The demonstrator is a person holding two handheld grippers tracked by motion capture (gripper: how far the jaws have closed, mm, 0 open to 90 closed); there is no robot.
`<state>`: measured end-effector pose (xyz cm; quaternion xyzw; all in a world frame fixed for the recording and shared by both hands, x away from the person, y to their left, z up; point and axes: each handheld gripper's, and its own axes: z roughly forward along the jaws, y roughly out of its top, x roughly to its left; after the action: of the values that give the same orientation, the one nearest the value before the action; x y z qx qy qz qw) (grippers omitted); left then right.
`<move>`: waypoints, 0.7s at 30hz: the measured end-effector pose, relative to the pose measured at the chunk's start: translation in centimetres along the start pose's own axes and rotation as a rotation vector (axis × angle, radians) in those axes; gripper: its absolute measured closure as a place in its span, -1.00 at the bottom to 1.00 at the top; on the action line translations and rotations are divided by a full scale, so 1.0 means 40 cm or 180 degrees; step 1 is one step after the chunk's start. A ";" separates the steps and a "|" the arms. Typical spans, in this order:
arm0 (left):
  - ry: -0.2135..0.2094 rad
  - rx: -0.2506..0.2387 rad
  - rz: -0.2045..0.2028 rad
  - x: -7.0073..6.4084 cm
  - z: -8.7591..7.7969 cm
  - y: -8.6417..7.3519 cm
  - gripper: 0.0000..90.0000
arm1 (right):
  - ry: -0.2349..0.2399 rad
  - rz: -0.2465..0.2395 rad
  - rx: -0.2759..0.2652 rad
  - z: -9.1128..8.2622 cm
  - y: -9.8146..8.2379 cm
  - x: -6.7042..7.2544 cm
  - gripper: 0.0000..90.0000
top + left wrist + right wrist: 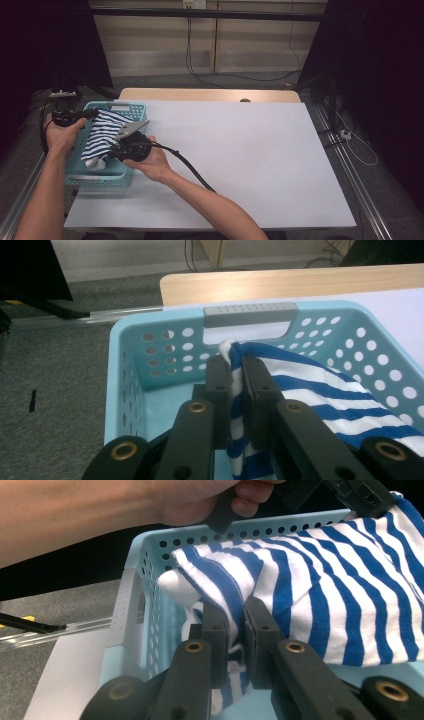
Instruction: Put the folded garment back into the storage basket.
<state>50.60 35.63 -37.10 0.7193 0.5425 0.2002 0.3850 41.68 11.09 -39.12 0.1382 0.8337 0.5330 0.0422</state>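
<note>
The right gripper (235, 615) is clenched on a fold of the blue-and-white striped cloth (320, 580), at the near end of the light blue perforated basket (107, 172). Farther back, the left gripper (236, 365) pinches the cloth's white edge above the basket's far end, so the cloth hangs stretched between both. The basket sits at the left edge of the white table (260, 160), whose surface runs open to the right.

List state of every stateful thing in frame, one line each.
Blue-and-white striped cloth: folded, held over the basket by both grippers.
Light blue perforated plastic basket: upright on the table's left edge, cloth partly inside.
Left gripper: shut on the cloth's edge.
Right gripper: shut on a cloth fold.
White table: bare beside the basket.
</note>
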 end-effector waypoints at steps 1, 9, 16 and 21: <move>0.0017 0.0025 0.0010 0.002 0.000 -0.002 0.86 | 0.0003 0.0006 0.0002 0.001 -0.001 0.000 0.83; -0.0002 0.0151 0.0037 0.003 0.020 -0.018 0.85 | 0.0035 0.0051 0.0052 0.013 -0.011 0.005 0.83; 0.0012 0.0210 0.0012 0.005 0.038 -0.026 0.85 | 0.0058 0.0047 0.0034 0.022 -0.016 0.000 0.83; 0.0036 0.0248 0.0064 0.006 0.048 -0.027 0.85 | 0.0043 0.0058 0.0055 0.027 -0.019 -0.002 0.83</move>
<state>51.37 35.35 -39.18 0.7380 0.5449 0.1868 0.3516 41.84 11.74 -40.27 0.1425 0.8372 0.5270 0.0306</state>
